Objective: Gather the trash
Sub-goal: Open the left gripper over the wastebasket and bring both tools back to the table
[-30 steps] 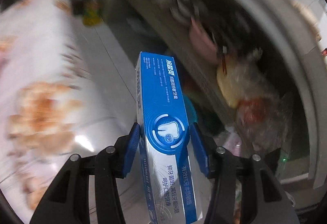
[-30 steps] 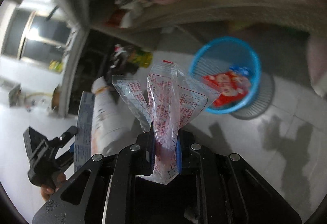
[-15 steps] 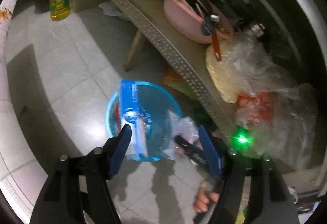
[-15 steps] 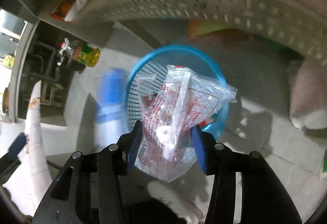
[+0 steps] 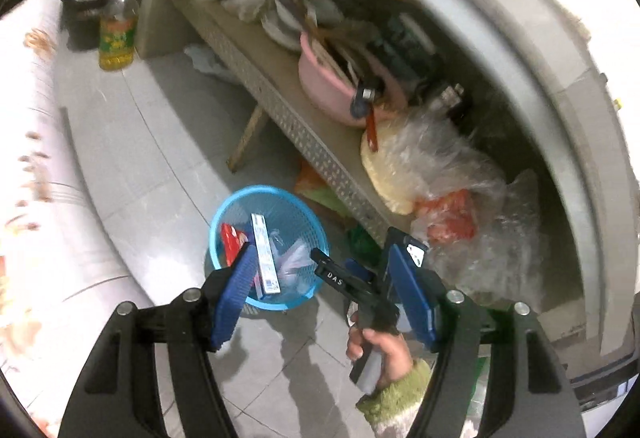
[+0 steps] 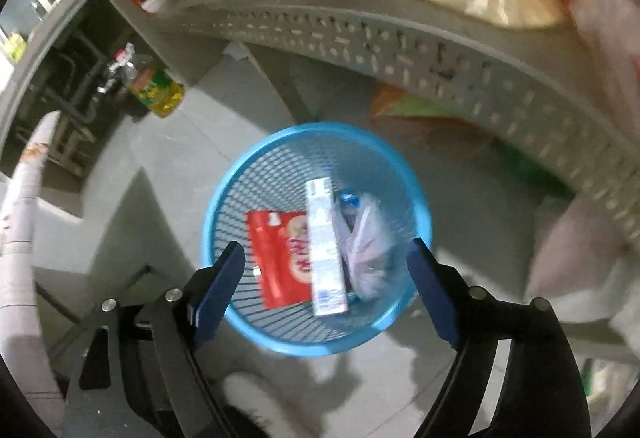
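A blue mesh basket (image 6: 224, 206) stands on the tiled floor below both grippers. In it lie a blue-and-white toothpaste box (image 6: 324, 246), a red wrapper (image 6: 280, 254) and a clear printed bag (image 6: 364, 250). My right gripper (image 6: 326, 248) hangs straight over the basket with its jaws opening and nothing between the pads. From the left wrist view the same basket (image 5: 240, 198) holds the toothpaste box (image 5: 264, 254). My left gripper (image 5: 322, 250) is open and empty above it. A hand (image 5: 376, 342) holds the right gripper (image 5: 344, 274) just right of the basket.
A grey perforated shelf (image 5: 280, 98) runs behind the basket, bearing a pink basin (image 5: 328, 90), dishes and plastic bags (image 5: 420, 166). An oil bottle (image 5: 116, 42) stands on the floor at the far left. A white patterned cloth (image 5: 32, 158) fills the left edge.
The left gripper let go of the toothpaste box, which fell into the basket. The right gripper swung over the basket and opened, and the clear bag dropped in.
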Demonstrator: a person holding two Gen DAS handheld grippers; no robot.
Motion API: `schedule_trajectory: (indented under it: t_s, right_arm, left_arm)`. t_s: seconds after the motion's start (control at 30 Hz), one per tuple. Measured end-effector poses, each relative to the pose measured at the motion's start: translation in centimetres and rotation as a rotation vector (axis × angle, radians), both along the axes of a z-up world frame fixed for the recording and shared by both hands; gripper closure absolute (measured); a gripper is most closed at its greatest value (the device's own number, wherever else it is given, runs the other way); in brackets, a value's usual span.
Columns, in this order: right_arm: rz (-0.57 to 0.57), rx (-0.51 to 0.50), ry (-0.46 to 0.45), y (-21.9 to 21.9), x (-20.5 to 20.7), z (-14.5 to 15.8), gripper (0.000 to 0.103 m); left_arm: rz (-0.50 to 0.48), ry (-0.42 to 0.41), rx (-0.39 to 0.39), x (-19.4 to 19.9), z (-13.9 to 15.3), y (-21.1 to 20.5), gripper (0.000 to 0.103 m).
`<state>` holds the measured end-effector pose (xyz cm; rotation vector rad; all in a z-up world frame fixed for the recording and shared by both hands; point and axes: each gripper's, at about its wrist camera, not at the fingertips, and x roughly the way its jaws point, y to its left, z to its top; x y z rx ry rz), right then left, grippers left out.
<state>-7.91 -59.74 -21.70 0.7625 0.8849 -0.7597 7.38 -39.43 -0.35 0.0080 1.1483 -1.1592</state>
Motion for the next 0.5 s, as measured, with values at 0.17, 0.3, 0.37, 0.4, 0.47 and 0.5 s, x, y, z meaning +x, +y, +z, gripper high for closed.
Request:
schedule_trajectory:
  t_s: [0.17,0.3,0.37,0.4,0.47,0.5]
  right_arm:
    - [-0.052,-0.045,-0.049,0.5,-1.6,1.7,0.022]
    - [-0.047,-0.067,-0.122,3.0,-3.3,4.5,0.022]
    - [-0.023,-0.07,-0.162,4.5,-3.9,6.0,0.022]
    - [-0.008,-0.066,-0.188,5.5,-4.3,7.0,0.022]
    - [0.034,-0.043,-0.252,7.5,-5.0,8.5,0.022]
    - [0.063,-0.029,-0.281,8.5,-5.2,9.2,0.022]
  left_arm:
    - [0.068,-0.085,-0.054,0.3,3.0,6.6,0.031]
    - [0.086,-0.167,-0.07,0.1,4.2,13.0,0.026]
    - [0.095,-0.214,-0.057,-0.2,4.3,16.1,0.025]
    - [0.104,-0.234,-0.054,-0.3,4.4,17.7,0.024]
    - [0.14,-0.268,-0.041,-0.4,4.3,21.8,0.022]
    - [0.168,-0.279,-0.029,-0.4,4.1,23.7,0.021]
